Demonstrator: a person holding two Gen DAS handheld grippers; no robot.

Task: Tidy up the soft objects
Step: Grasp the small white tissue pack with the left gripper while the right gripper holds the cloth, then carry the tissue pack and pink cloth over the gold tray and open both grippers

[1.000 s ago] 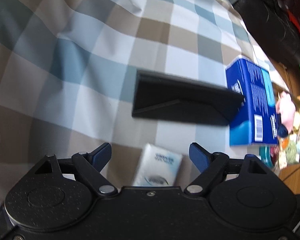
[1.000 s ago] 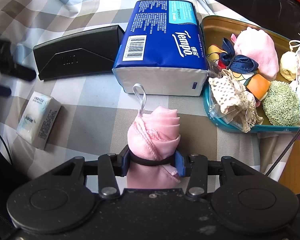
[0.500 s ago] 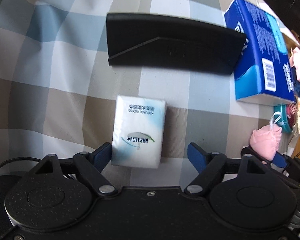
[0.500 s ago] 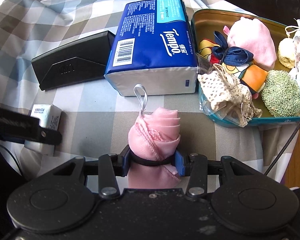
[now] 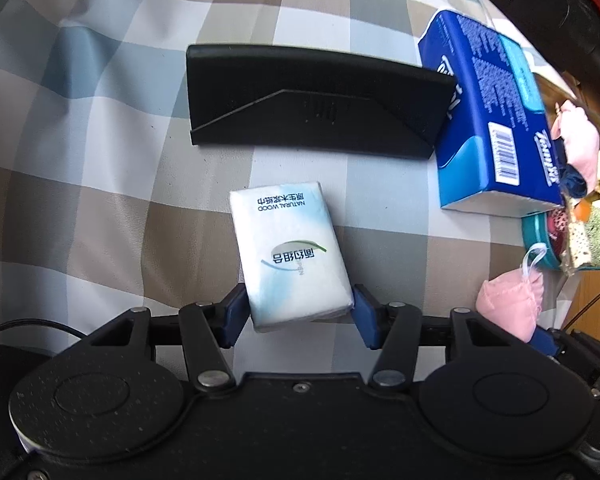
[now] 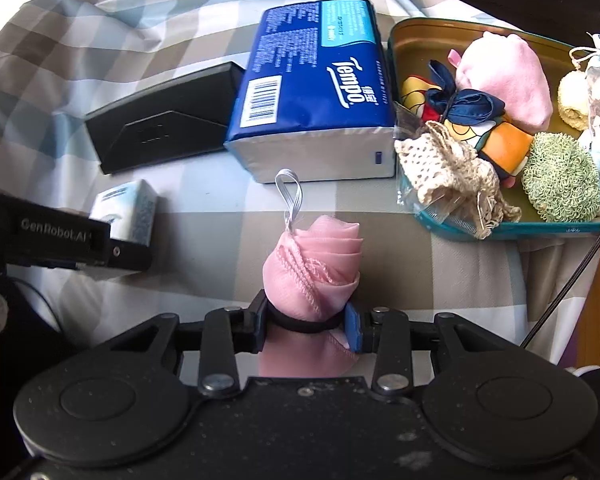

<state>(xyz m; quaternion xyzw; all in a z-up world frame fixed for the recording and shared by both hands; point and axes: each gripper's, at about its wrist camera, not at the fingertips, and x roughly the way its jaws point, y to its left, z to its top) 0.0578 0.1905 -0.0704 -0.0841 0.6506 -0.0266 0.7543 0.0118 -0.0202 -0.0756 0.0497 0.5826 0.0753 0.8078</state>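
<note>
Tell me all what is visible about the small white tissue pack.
The small white tissue pack is a soft plastic-wrapped block, white with pale blue shading, a green swoosh and dark print. It lies slightly skewed on the checked cloth, below the black case. The left gripper is closing, blue fingers at its near end.

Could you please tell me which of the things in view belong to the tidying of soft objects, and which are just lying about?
Belonging to the job:
- small white tissue pack, left gripper closing on it
- pink rolled cloth, clamped in right gripper
- teal tin of soft items

Just lying about:
- black case
- blue Tempo tissue pack
- checked cloth
</note>
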